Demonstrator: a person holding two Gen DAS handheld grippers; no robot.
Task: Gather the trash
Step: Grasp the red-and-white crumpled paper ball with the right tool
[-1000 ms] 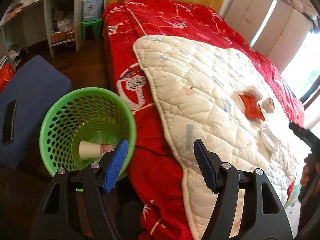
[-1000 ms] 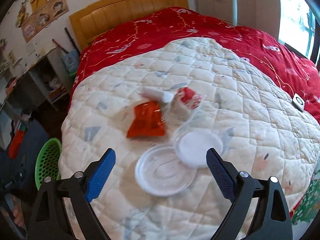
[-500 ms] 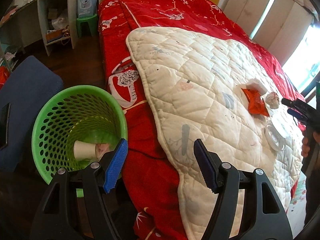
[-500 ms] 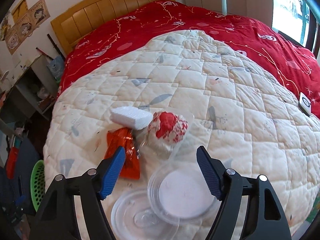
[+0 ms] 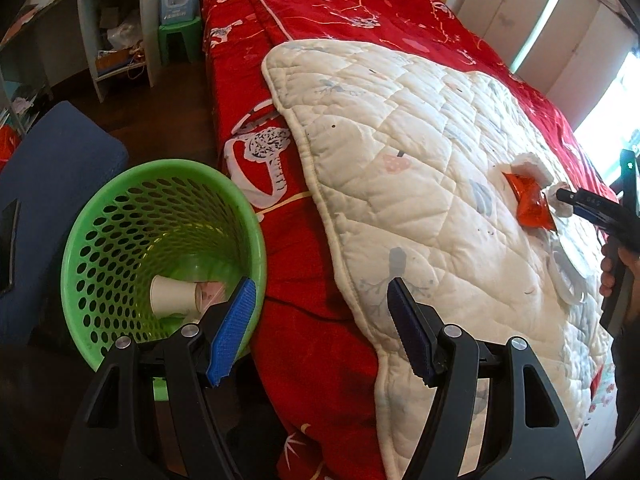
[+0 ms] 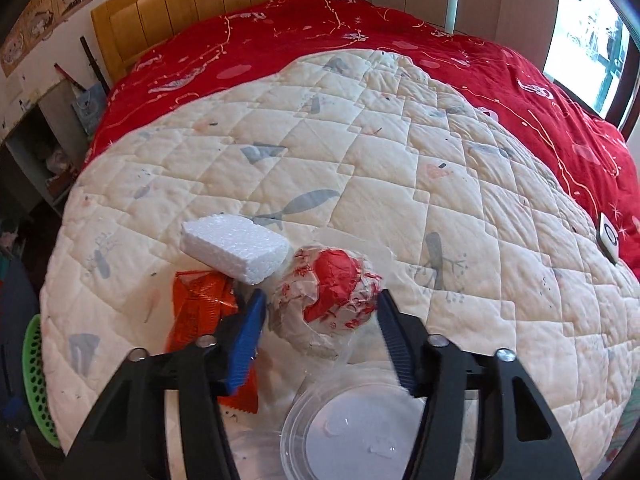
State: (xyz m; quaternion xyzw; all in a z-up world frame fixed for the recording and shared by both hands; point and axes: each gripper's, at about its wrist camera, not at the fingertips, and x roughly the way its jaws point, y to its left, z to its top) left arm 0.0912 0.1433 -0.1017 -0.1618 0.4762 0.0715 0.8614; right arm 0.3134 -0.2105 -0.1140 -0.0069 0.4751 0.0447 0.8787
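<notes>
Trash lies on the white quilt: a crumpled red-and-white wrapper ball, a white foam block, an orange snack packet and clear plastic lids. My right gripper is open, its jaws on either side of the wrapper ball, not closed on it. It also shows in the left wrist view beside the orange packet. My left gripper is open and empty, above the bed's edge next to the green basket, which holds a paper cup.
The red bedspread covers the bed with a wooden headboard. A blue cushion, white shelves and a green stool stand on the dark floor to the left. A small white device lies on the bedspread.
My right gripper has moved forward over the lids until its jaws flank the wrapper ball. My left gripper has shifted slightly by the basket and stays open.
</notes>
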